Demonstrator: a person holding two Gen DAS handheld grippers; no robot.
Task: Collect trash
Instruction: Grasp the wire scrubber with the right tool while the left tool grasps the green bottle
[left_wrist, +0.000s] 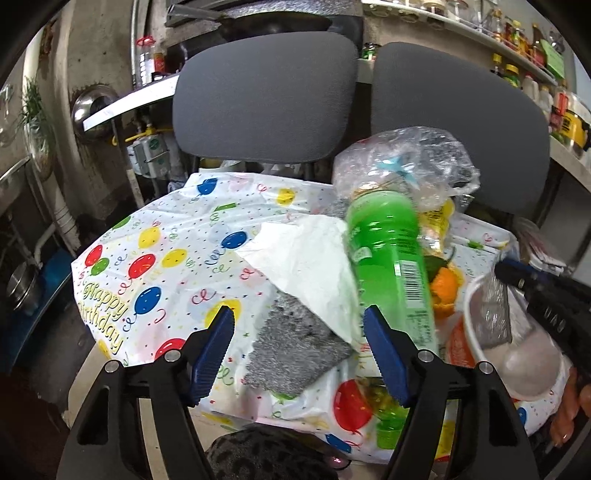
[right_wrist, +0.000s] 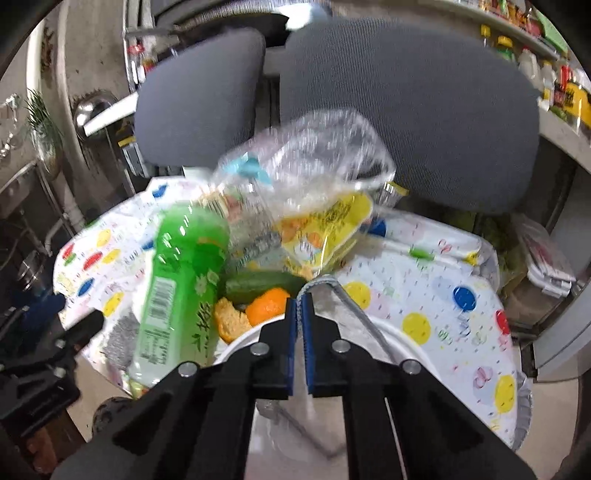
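Observation:
A table with a balloon-print birthday cloth (left_wrist: 147, 258) holds trash. A green plastic bottle (left_wrist: 391, 258) lies on it, with a white napkin (left_wrist: 306, 262) over a grey sponge cloth (left_wrist: 295, 350), orange peel (left_wrist: 445, 291), and a crumpled clear bag (left_wrist: 406, 162). My left gripper (left_wrist: 299, 354) is open, its jaws on either side of the grey cloth. My right gripper (right_wrist: 300, 302) is shut on a grey silver-lined wrapper (right_wrist: 351, 302) over a white bucket (right_wrist: 399, 343). In the left wrist view the wrapper (left_wrist: 493, 314) hangs into the bucket (left_wrist: 476, 332). The bottle (right_wrist: 181, 288) and peel (right_wrist: 266, 306) also show in the right wrist view.
Two grey chair backs (left_wrist: 266, 99) (left_wrist: 458, 122) stand behind the table. A shelf with bottles and jars (left_wrist: 524, 55) runs along the right. A yellow snack packet (right_wrist: 328, 229) lies under the clear bag. Pipes and metal bowls are at the left.

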